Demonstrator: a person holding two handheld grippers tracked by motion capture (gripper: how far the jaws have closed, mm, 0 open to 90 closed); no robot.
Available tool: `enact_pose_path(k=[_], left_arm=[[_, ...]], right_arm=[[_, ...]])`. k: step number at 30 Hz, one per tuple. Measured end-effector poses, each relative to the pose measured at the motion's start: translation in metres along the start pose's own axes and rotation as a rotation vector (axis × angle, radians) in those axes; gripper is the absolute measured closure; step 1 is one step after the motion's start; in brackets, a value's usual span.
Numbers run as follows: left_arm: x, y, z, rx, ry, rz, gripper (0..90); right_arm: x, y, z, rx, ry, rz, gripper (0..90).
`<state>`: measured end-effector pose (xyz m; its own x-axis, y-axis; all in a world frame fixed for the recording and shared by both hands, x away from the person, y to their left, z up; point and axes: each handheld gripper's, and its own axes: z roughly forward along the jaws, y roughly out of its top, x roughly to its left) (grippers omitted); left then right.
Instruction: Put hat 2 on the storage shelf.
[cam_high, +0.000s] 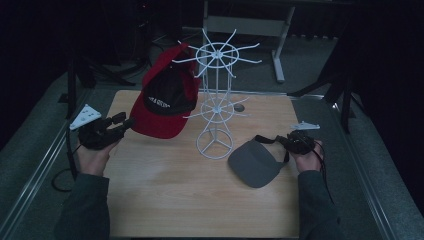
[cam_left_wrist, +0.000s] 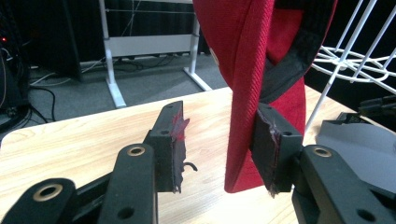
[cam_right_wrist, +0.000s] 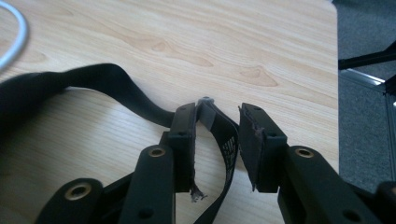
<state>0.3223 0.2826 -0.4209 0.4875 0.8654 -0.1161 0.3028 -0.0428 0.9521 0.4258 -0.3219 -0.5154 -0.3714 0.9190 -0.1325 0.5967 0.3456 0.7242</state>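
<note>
A red and black cap (cam_high: 162, 102) hangs from the white wire rack (cam_high: 216, 100) at the table's back left. My left gripper (cam_high: 126, 120) reaches toward its brim from the left. In the left gripper view the cap's red edge (cam_left_wrist: 247, 93) hangs between the jaws of my left gripper (cam_left_wrist: 219, 135), against the right pad, with a gap to the left pad. A grey visor (cam_high: 255, 162) lies right of the rack's base. Its black strap (cam_right_wrist: 93, 88) runs between the parted jaws of my right gripper (cam_right_wrist: 217, 116), seen from above at the visor's right (cam_high: 285, 141).
The wooden table (cam_high: 200, 200) has a small round grommet (cam_high: 239, 107) behind the rack. A white desk frame (cam_high: 280, 45) stands on the grey floor beyond. Black stand legs (cam_high: 320, 85) sit off the back right corner.
</note>
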Motion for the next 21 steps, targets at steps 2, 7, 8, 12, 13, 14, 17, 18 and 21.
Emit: enact_pose_path(k=[2,7,8,12,13,14,17,18,21], left_arm=[[0.0,0.0,0.0,0.0,0.0,0.002,57.2],[0.001,0.0,0.0,0.001,0.0,-0.002,57.1],[0.001,0.0,0.0,0.001,0.0,-0.002,57.1],[0.0,-0.001,0.0,0.002,-0.001,-0.003,57.1],[0.001,0.0,0.0,0.001,-0.001,-0.002,57.0],[0.001,0.0,0.0,0.002,-0.002,-0.003,57.0],[0.001,-0.001,0.001,0.002,-0.005,-0.006,57.1],[0.001,-0.001,0.002,0.002,-0.006,-0.006,57.0],[0.0,-0.001,0.003,0.002,-0.008,-0.004,57.1]], right_arm=[[-0.003,0.002,0.004,0.011,0.011,0.008,67.4],[-0.009,0.005,0.013,0.033,0.029,0.007,67.0],[-0.009,0.005,0.013,0.033,0.029,0.007,67.0],[-0.012,0.008,0.019,0.054,0.038,0.001,65.0],[-0.012,0.008,0.02,0.06,0.039,-0.003,64.7],[-0.013,0.008,0.022,0.067,0.042,-0.006,63.0],[-0.014,0.01,0.025,0.089,0.07,-0.013,59.4],[-0.014,0.011,0.026,0.095,0.072,-0.027,59.2],[-0.012,0.016,0.028,0.108,0.069,-0.064,58.8]])
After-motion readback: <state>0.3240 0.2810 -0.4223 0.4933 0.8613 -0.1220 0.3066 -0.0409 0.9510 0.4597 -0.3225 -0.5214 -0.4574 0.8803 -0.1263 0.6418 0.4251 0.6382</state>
